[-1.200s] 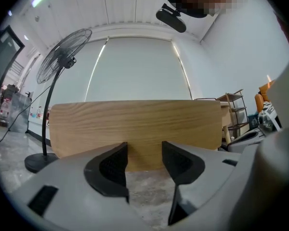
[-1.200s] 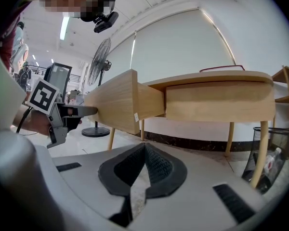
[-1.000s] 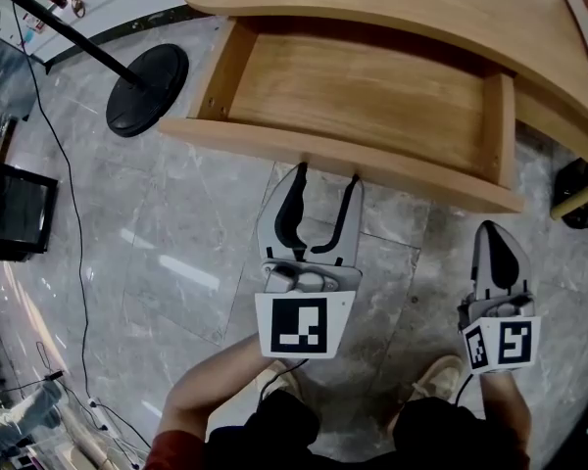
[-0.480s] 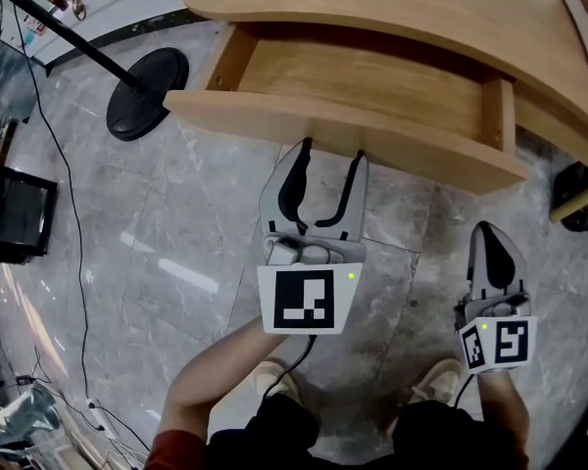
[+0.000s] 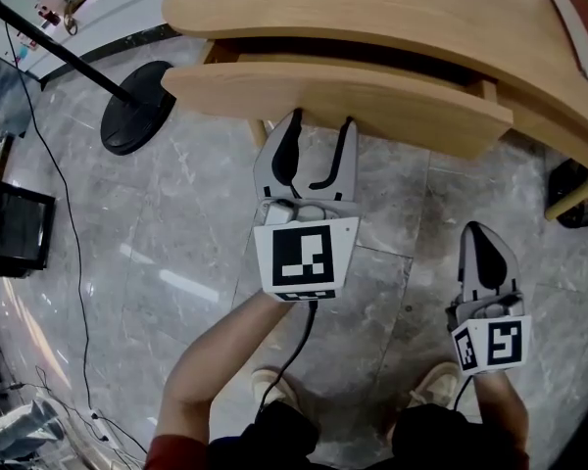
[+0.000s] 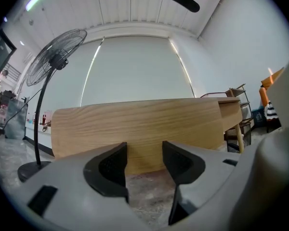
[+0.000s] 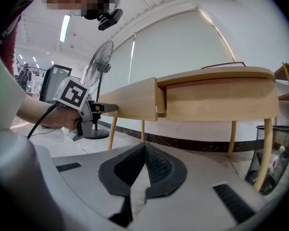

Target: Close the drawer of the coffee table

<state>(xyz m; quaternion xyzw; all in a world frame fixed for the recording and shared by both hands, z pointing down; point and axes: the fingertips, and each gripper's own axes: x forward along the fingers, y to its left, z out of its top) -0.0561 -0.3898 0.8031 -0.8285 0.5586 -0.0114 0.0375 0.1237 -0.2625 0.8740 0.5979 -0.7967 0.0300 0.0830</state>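
The light wooden coffee table (image 5: 392,13) fills the top of the head view. Its drawer front (image 5: 338,96) sticks out only a little past the table edge. In the right gripper view the drawer (image 7: 135,105) shows a short gap from the table body (image 7: 216,100). My left gripper (image 5: 317,145) is open, both fingertips pressed against the drawer front (image 6: 135,129), nothing between them. My right gripper (image 5: 488,248) is shut and empty, hanging over the floor to the right, away from the drawer.
A fan stand with a round black base (image 5: 137,106) is on the marble floor left of the table, and a cable (image 5: 73,253) trails across the floor. A dark bin (image 5: 578,199) sits at the right under the table edge. My shoes (image 5: 274,385) are below.
The drawer has slid most of the way into the table, its inside no longer visible. My left gripper moved forward with it, still against the front. The right gripper barely moved.
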